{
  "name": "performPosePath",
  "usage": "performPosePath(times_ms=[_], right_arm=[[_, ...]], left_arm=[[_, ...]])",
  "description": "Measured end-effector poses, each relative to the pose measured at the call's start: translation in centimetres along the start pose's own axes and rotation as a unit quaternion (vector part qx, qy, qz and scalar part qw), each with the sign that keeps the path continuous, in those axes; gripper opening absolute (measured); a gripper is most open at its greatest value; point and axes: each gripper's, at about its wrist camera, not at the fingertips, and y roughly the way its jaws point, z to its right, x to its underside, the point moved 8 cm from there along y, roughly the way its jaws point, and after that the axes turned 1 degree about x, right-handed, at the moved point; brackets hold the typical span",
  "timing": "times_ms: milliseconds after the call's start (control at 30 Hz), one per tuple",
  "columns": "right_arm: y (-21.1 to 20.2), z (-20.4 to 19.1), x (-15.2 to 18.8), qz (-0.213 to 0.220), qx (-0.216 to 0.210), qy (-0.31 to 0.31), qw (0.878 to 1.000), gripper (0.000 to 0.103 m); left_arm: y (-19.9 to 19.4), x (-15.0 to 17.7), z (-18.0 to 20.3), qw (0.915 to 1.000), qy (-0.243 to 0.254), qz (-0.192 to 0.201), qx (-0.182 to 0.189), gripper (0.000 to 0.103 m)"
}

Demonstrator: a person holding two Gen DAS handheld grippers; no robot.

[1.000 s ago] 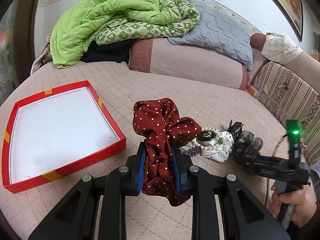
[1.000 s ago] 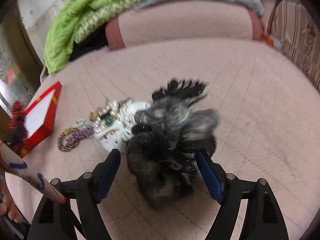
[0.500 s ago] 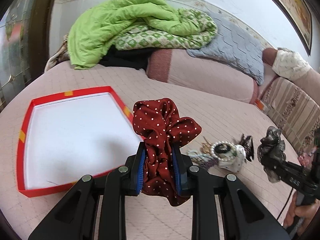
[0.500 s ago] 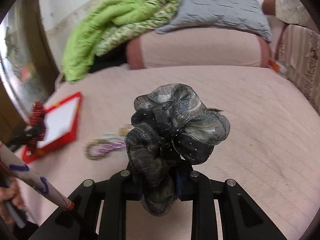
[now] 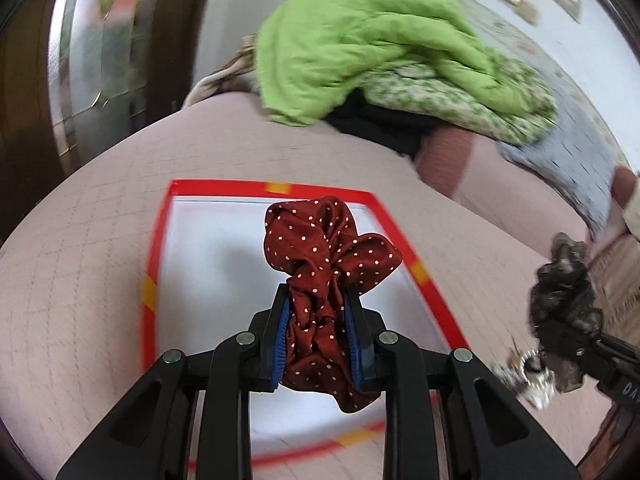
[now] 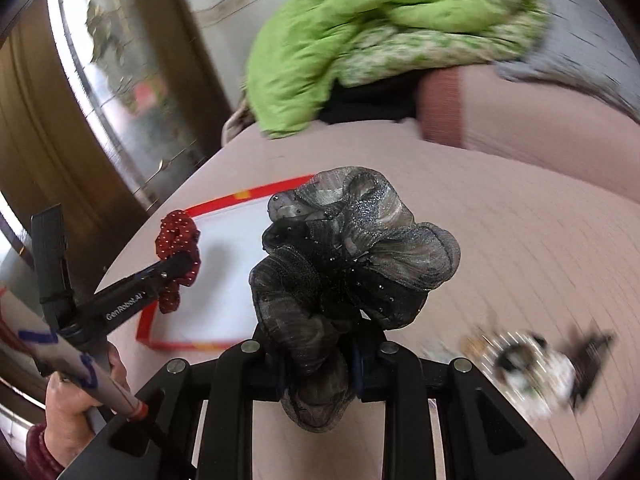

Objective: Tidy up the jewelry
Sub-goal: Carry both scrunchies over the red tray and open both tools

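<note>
My left gripper (image 5: 318, 312) is shut on a dark red scrunchie with white dots (image 5: 326, 252) and holds it over the red-rimmed white tray (image 5: 160, 232). The right wrist view shows the same red scrunchie (image 6: 176, 240) above the tray (image 6: 224, 272). My right gripper (image 6: 320, 344) is shut on a grey and black glittery scrunchie (image 6: 344, 248), lifted off the bed to the right of the tray. From the left wrist view that grey scrunchie (image 5: 564, 288) hangs at the right edge. A blurred pile of beads, a white scrunchie and a black clip (image 6: 536, 364) lies on the pink bedspread.
A green quilt (image 5: 360, 52) and a grey pillow (image 5: 568, 156) are heaped at the head of the bed. A hand (image 6: 72, 412) grips the left tool's handle at the lower left. A dark wooden frame (image 6: 52, 132) stands beyond the bed's left edge.
My right gripper closed on the grey scrunchie, lifted it off the bed and swung left toward the tray. My left gripper carried the red scrunchie left until it hangs over the tray.
</note>
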Motion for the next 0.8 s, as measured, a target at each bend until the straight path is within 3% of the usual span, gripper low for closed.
performPosePath(times_ms=[233,467,633,733,800], right_arm=[[9.6,-4.0,-4.6,-0.053,-0.035,-0.006,0.998,0.026],[17.1,-5.2,-7.1,-0.096,-0.021,-0.015,0.995,0.028],[20.0,-4.3,-7.3,-0.118,-0.009,-0.012,0.993,0.030],[21.0,-3.6,-7.2,-0.125,-0.004,-0.003,0.992,0.036],[21.4,-3.4,-7.0,-0.131,-0.004,0.001,0.991,0.044]], left_arm=[[3.7,-1.9,-3.9,0.9983,-0.030,-0.045,-0.020,0.023],[6.8,-2.8,-5.8,0.9955,-0.046,-0.071,-0.043,0.023],[8.2,-3.0,-6.6,0.9941,-0.056,-0.080,-0.047,0.025],[8.6,-3.2,-6.7,0.9939,-0.059,-0.081,-0.047,0.031],[8.6,-3.6,-6.8,0.9942,-0.060,-0.076,-0.048,0.045]])
